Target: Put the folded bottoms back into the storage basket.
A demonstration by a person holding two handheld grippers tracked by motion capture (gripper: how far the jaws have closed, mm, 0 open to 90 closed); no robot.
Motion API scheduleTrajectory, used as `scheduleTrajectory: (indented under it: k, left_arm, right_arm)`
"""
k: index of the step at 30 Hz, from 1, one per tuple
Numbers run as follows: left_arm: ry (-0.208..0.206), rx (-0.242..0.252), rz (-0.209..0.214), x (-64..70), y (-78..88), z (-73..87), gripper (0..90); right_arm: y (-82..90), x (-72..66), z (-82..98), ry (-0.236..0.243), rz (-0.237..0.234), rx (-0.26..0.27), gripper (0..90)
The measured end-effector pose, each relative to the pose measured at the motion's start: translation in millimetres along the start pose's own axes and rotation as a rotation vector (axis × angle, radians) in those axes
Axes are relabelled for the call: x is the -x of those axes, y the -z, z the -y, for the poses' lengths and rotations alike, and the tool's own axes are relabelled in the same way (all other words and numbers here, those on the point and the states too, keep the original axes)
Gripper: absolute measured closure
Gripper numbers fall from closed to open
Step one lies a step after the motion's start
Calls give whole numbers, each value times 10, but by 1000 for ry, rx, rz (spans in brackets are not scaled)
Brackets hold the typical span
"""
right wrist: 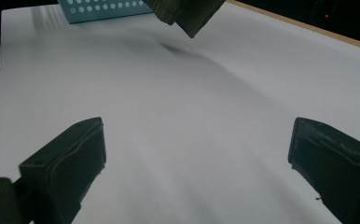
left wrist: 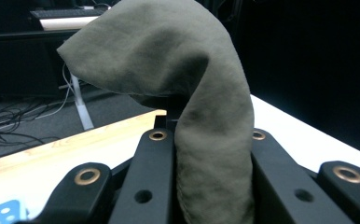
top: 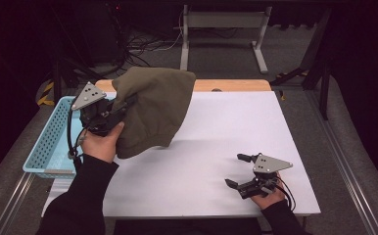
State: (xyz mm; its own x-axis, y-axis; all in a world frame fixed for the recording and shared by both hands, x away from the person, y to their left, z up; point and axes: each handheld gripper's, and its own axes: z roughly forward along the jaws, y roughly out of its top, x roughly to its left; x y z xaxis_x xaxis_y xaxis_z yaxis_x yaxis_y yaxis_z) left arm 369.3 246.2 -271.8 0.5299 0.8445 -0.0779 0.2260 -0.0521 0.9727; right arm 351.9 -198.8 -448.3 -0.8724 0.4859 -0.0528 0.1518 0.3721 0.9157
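Left gripper: my left gripper [top: 109, 113] is up over the left side of the white-topped table [top: 211, 161], its fingers clamped tight on a fold of the olive-green fabric garment [top: 153, 110].
Right gripper: my right gripper [top: 237, 171] is low over the near right part of the table, fingers spread wide with nothing between them.
Garment position: it hangs bunched from my left gripper, raised off the table, just right of the light blue perforated plastic basket [top: 50, 142] that sits at the table's left edge.
Garment axis: the bundle runs from far right and high to near left and low in the high view; its lower end droops toward the table.
Left gripper view: a narrow roll of the garment [left wrist: 211, 140] is pinched between my two black fingers [left wrist: 155, 177] and mushrooms out above them, a detail the high view hides.
Right gripper view: the garment's [right wrist: 187, 11] hanging edge is clear of the table, with a soft shadow under it and the basket [right wrist: 103, 9] behind.
Writing: I cannot read any label or brand.
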Motion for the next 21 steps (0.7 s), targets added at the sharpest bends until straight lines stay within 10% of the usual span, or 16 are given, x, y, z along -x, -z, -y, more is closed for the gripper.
scheduleTrajectory:
  k: [21]
  left_arm:
    - [-8, 7, -43, -219, 412, -30, 815]
  right_arm:
    - [-6, -1, 0, -3, -1, -3, 49]
